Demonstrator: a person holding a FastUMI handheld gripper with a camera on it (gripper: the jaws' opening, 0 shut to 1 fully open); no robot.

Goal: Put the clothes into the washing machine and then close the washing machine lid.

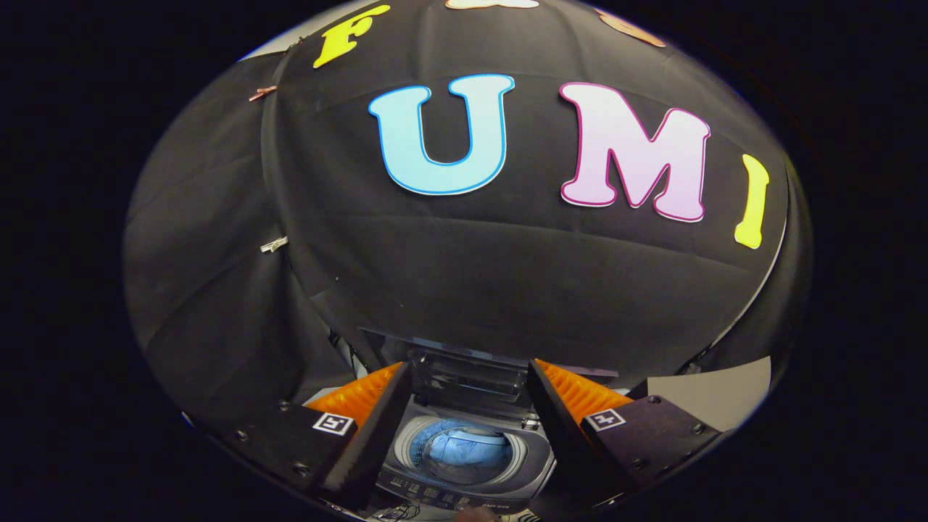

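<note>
Below the fingers: a small grey top-loading washing machine (464, 464) stands against the black cloth booth wall (464, 290), seen from above and between the two fingers.
Clothes: a pale blue bundle of cloth (467, 446) already lies inside the round drum opening (464, 453), low in the tub, clear of the rim as far as can be told.
Lid: the dark see-through lid (467, 380) stands raised at the back edge of the machine, just beyond the drum.
Gripper: the gripper (467, 420) hangs above the machine, its fingers spread wide and pinching nothing; the drum shows in the gap between them.
Step in hand: by my reading, loading is done and closing the lid is what remains.
How to do it well: come in over the lid's top edge, hook or push it from behind with one finger, and guide it forward and down on its hinge rather than letting it drop; check first that no cloth hangs over the rim.
Control panel: a strip of buttons (446, 496) runs along the machine's front edge.
Writing: small marks on the panel are too tiny to read; no brand can be made out.
</note>
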